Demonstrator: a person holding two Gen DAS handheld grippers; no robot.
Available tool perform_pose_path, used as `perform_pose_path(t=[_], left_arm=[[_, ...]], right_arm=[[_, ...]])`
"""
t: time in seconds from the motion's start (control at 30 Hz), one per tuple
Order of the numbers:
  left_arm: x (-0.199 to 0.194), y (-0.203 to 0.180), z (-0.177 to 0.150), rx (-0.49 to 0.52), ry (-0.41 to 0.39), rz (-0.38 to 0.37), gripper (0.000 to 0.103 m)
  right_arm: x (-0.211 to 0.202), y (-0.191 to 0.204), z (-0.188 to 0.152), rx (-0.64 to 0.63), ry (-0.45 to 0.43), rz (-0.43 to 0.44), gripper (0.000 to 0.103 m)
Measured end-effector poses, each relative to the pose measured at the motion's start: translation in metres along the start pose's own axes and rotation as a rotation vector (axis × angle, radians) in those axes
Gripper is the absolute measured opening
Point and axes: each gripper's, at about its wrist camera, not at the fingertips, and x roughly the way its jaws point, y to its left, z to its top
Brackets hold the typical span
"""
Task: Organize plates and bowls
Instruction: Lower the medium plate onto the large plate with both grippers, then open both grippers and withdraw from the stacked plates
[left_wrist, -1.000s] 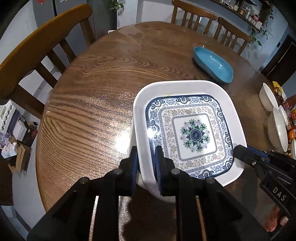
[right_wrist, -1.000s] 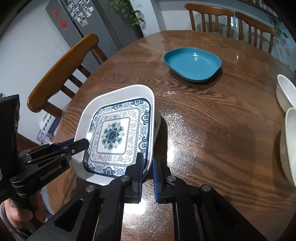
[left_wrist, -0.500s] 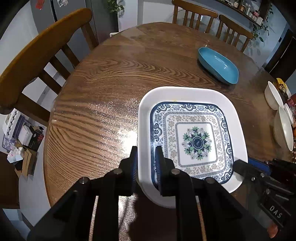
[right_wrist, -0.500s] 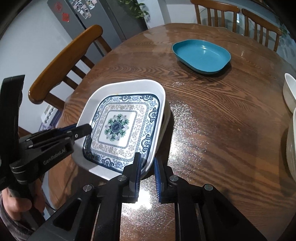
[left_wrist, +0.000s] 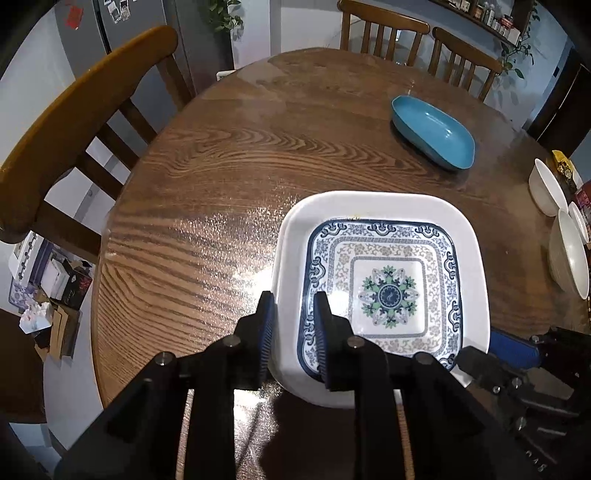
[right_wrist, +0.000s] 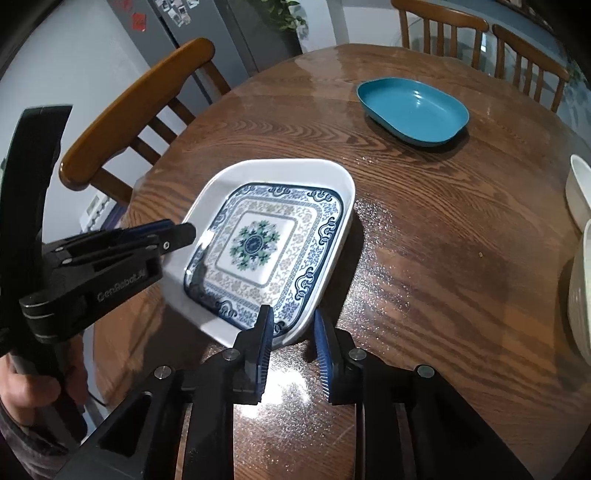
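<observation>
Two black claws with blue ribbed pads are set at the near edge of a square white plate with a blue-and-green floral pattern (left_wrist: 388, 295), which lies flat on the round brown wooden worktop (left_wrist: 221, 184). A second white rim is seen just under the plate's edge, so it appears to be stacked on another plate. The left claw (left_wrist: 293, 321) is placed astride the plate's left rim, one finger outside and one over the patterned border. Its jaws are opening, and the pads seem to be just off the rim. The right claw (right_wrist: 293, 325) is held at the plate's near right corner with the rim between the fingers. Its jaws are also opening, and bare wood is seen between the outer pad and the plate. A hand (right_wrist: 26, 384) is wrapped around the left claw's handle.

Farther back, well apart from the plate, an oval teal dish (left_wrist: 434, 134) is left alone on the worktop. Plain white bowls (left_wrist: 546, 188) are gathered at the right edge. Beyond the worktop, brown wooden chairs (left_wrist: 384, 26) and a grey fridge (right_wrist: 207, 29) are seen.
</observation>
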Motion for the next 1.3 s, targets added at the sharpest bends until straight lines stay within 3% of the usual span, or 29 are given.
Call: perform_pose_path(t=[0.13, 0.27, 0.33, 0.43, 0.7, 0.8, 0.93, 0.97, 1.3], left_arm=[[-0.005, -0.001, -0.001, -0.005, -0.011, -0.001, 0.020], [-0.011, -0.004, -0.001, -0.008, -0.017, -0.005, 0.043], [-0.014, -0.005, -0.002, -0.014, -0.022, -0.010, 0.046], [-0.020, -0.008, -0.002, -0.024, -0.023, -0.026, 0.062], [-0.038, -0.028, -0.006, -0.003, -0.049, -0.056, 0.081], [-0.043, -0.038, -0.008, 0.016, -0.054, -0.064, 0.081], [-0.046, -0.050, -0.010, 0.054, -0.051, -0.067, 0.081], [-0.047, -0.053, -0.010, 0.059, -0.051, -0.067, 0.082], [-0.054, -0.087, -0.010, 0.109, -0.048, -0.073, 0.086]], right_arm=[[-0.005, 0.002, -0.001, -0.014, -0.003, 0.009, 0.024], [-0.018, -0.003, -0.004, -0.009, -0.031, 0.035, 0.024], [-0.025, -0.007, -0.003, -0.002, -0.051, 0.025, 0.024], [-0.030, -0.018, -0.004, 0.029, -0.065, 0.009, 0.024], [-0.047, -0.038, -0.006, 0.081, -0.102, -0.021, 0.024], [-0.058, -0.046, -0.008, 0.099, -0.124, -0.043, 0.024], [-0.070, -0.054, -0.013, 0.117, -0.153, -0.062, 0.047], [-0.072, -0.055, -0.014, 0.120, -0.159, -0.065, 0.049], [-0.102, -0.082, -0.025, 0.173, -0.212, -0.087, 0.049]])
